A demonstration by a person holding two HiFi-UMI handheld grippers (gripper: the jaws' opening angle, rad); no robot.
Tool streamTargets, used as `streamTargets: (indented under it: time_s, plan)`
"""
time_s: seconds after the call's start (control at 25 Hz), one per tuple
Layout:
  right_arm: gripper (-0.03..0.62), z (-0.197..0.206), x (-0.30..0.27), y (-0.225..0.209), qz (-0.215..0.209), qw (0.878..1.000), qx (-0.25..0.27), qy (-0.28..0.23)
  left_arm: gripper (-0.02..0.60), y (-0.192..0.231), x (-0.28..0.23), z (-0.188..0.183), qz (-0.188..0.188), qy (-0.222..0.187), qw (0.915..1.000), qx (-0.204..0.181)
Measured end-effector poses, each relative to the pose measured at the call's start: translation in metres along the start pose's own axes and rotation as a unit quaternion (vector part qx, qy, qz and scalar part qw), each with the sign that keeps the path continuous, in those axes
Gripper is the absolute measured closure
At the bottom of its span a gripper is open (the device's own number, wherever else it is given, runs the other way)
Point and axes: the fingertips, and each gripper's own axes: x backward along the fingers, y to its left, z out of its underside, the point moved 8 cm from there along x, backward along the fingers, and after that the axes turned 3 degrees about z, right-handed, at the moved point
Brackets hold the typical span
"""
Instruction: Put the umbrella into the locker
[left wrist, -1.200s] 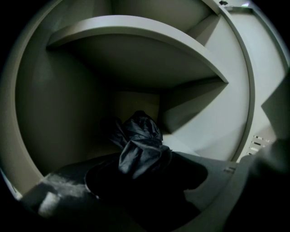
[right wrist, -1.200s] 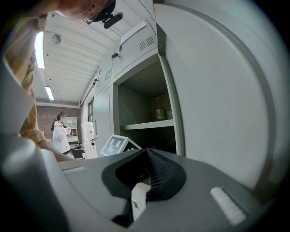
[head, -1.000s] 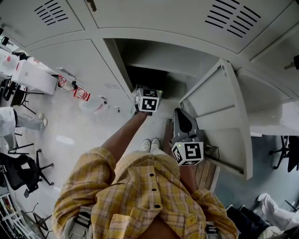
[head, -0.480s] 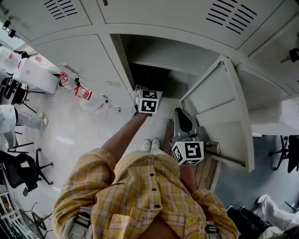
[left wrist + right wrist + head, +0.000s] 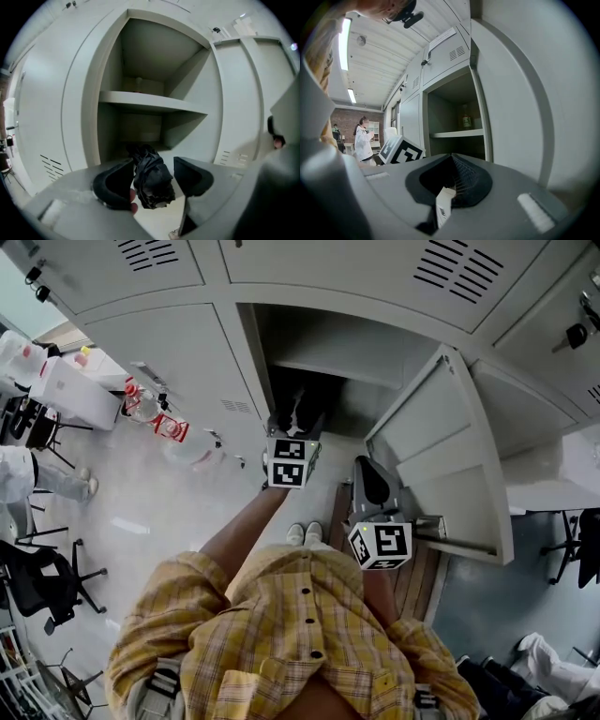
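Note:
The black folded umbrella [image 5: 149, 174] lies in the lower compartment of the open locker [image 5: 89, 117], under its shelf [image 5: 150, 104]. In the head view the umbrella [image 5: 302, 413] shows just beyond my left gripper [image 5: 289, 451]. The left gripper [image 5: 152, 180] hangs in front of the opening, its jaws closing. The umbrella shows between them but lies farther in, and the pads do not press on it. My right gripper [image 5: 450, 187] stays low at the right beside the open door [image 5: 450, 465]. Its jaws are shut together, with only a small white tag [image 5: 442, 206] showing at them.
A bottle [image 5: 465, 117] stands on the locker's upper shelf. The door swings out to the right of the opening. Plastic bottles [image 5: 167, 427] lie on the floor at the left, near a white box [image 5: 70, 390] and office chairs [image 5: 42, 587]. A person in white [image 5: 361, 138] stands far off.
My left gripper has drawn back out of the locker opening toward me and risen a little. The umbrella now shows lying inside, beyond it. The right gripper has stayed put.

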Motion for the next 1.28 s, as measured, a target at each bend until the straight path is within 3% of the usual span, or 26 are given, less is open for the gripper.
streamTargets:
  time_s: [0.16,0.32,0.48,0.76,1.28]
  plan:
    - [0.599,-0.003,0.002,0.003,-0.003,1.0,0.002,-0.003,0.362,-0.004,0.025,0.001,0.006,-0.015,0.9999,0.001]
    - [0.599,-0.004,0.002,0.007,-0.005,1.0,0.005,-0.006,0.463,-0.011,0.049,-0.005,0.01,-0.022,0.9994,0.024]
    - [0.599,-0.006,0.003,0.009,-0.007,1.0,0.005,-0.008,0.579,-0.014,0.069,-0.006,0.002,-0.034,0.9992,0.021]
    - [0.6,-0.008,0.006,0.01,0.0,1.0,0.006,-0.008,0.584,-0.016,0.095,-0.009,0.0,-0.06,0.9978,0.028]
    - [0.6,-0.007,0.008,0.013,0.003,1.0,0.01,-0.008,0.584,-0.023,0.123,-0.009,0.009,-0.095,0.9954,0.006]
